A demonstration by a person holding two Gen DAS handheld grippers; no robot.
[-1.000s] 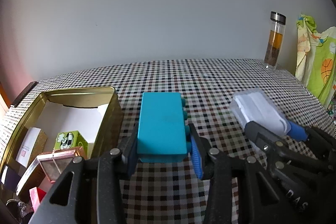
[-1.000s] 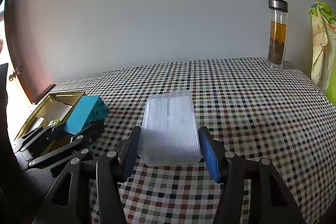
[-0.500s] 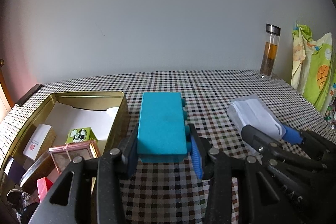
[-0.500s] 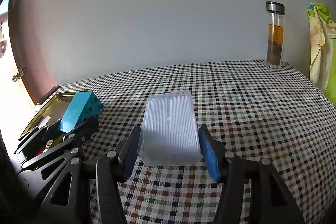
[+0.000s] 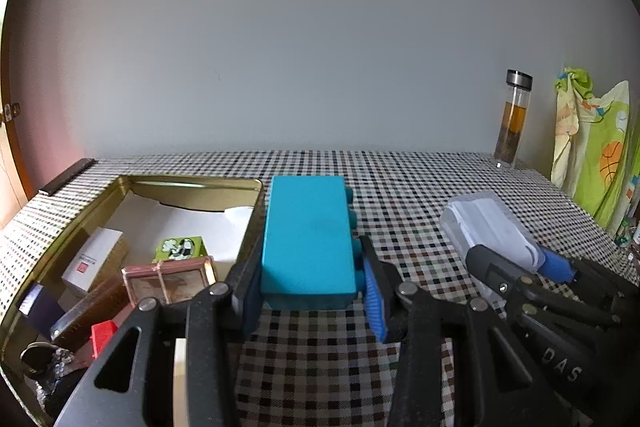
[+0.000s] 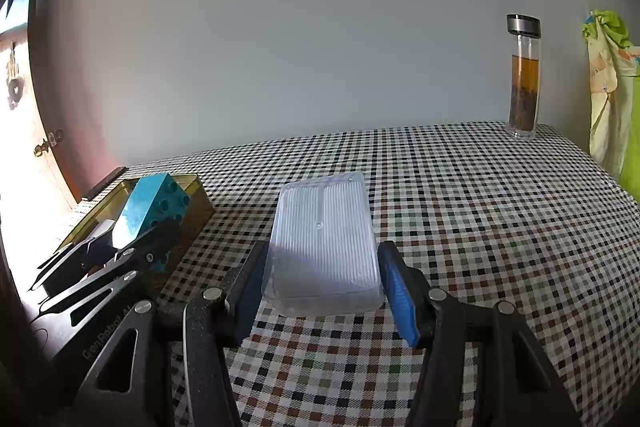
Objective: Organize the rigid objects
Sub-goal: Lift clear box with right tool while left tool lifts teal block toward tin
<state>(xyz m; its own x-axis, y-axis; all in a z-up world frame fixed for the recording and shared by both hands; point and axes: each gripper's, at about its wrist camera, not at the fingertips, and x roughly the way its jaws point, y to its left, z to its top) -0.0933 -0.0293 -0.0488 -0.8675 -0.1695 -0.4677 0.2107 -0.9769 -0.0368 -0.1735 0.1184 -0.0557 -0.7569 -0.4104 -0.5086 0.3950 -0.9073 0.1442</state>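
My left gripper [image 5: 310, 291] is shut on a teal toy brick [image 5: 308, 239], held above the checked tablecloth just right of a gold tin [image 5: 132, 183]; the brick also shows in the right wrist view [image 6: 154, 211]. The tin holds several small boxes, among them a green one [image 5: 182, 249] and a pink-framed one [image 5: 168, 279]. My right gripper [image 6: 324, 287] is shut on a clear ribbed plastic box [image 6: 324, 239], held above the cloth; it shows in the left wrist view [image 5: 492, 227] to the right of the brick.
A glass bottle with amber liquid [image 6: 524, 75] stands at the table's far right corner against the wall. A green and yellow cloth [image 5: 592, 147] hangs beyond the right edge. The checked table [image 6: 480, 207] stretches back to a plain wall.
Both grippers have risen and tilted so the view looks flatter over the table. The left gripper and brick now sit closer beside the tin. Both grips are unchanged.
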